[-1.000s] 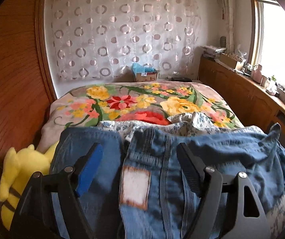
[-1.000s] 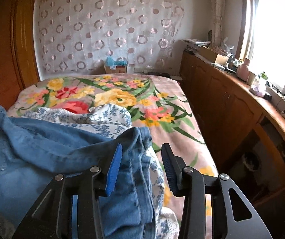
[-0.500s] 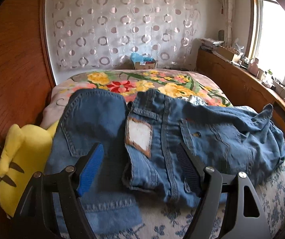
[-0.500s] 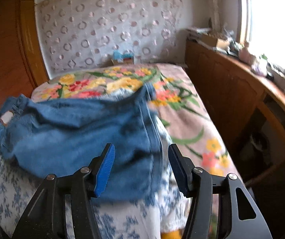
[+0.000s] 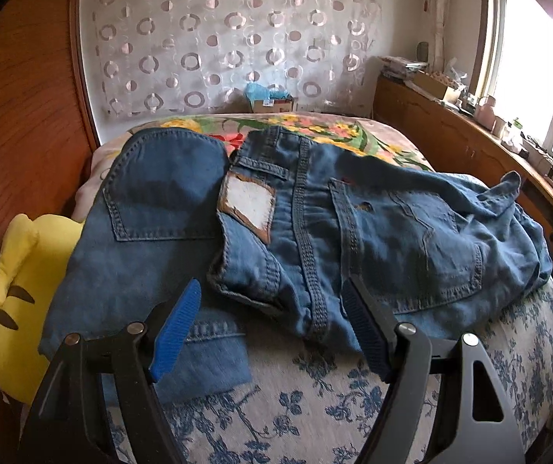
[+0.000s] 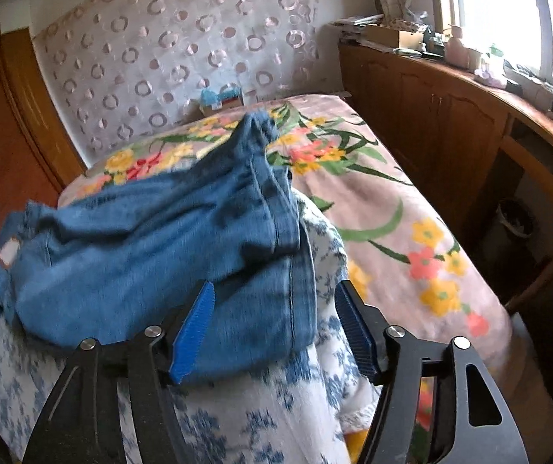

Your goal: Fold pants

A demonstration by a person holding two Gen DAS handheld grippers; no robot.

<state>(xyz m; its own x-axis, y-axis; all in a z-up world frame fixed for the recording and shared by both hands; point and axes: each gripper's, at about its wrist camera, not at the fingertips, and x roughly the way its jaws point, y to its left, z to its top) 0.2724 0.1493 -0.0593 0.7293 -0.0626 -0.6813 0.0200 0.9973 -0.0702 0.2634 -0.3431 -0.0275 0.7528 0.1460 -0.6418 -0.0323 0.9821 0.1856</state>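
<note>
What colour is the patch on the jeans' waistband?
White with a brown border, clearest in the left wrist view.

The pants (image 5: 353, 232) are matt blue denim with raised stitched seams. Under them lies a soft printed cotton cover (image 5: 315, 406). Each tool (image 5: 272, 324) has ribbed blue pads (image 5: 175, 324) on matt black plastic arms. The cabinet (image 6: 450, 123) is glossy varnished wood.

Both grippers have drawn back, seemingly upward, off the jeans (image 5: 353, 224), which now lie released.
</note>
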